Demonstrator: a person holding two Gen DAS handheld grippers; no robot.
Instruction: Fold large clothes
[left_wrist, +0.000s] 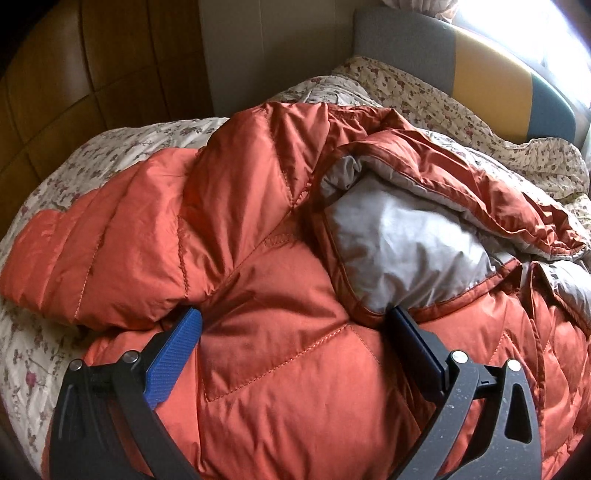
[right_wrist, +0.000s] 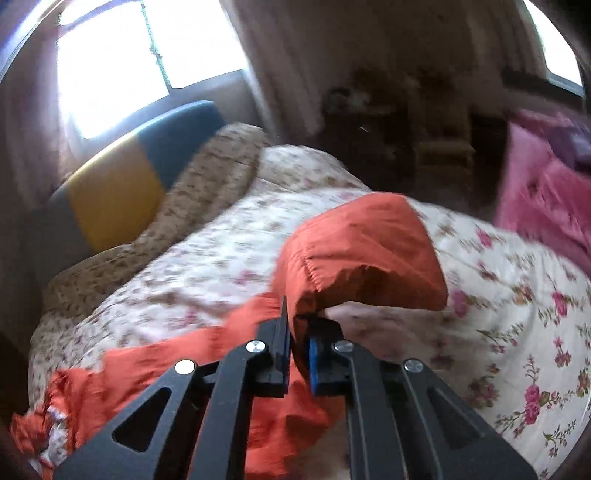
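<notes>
jacket (left_wrist: 280, 258) lies sideways across bed (left_wrist: 74, 155); right gripper (right_wrist: 297, 354) pinches its sleeve.

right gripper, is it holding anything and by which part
The right gripper is shut on the orange quilted down jacket, pinching its sleeve near the gathered cuff.

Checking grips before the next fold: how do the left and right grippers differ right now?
The left gripper stands wide open, pads apart over the orange jacket; the right gripper is shut on the jacket's sleeve, lifting it off the floral bedding. Left view is sharp; right is blurred. Both have blue pads.
</notes>
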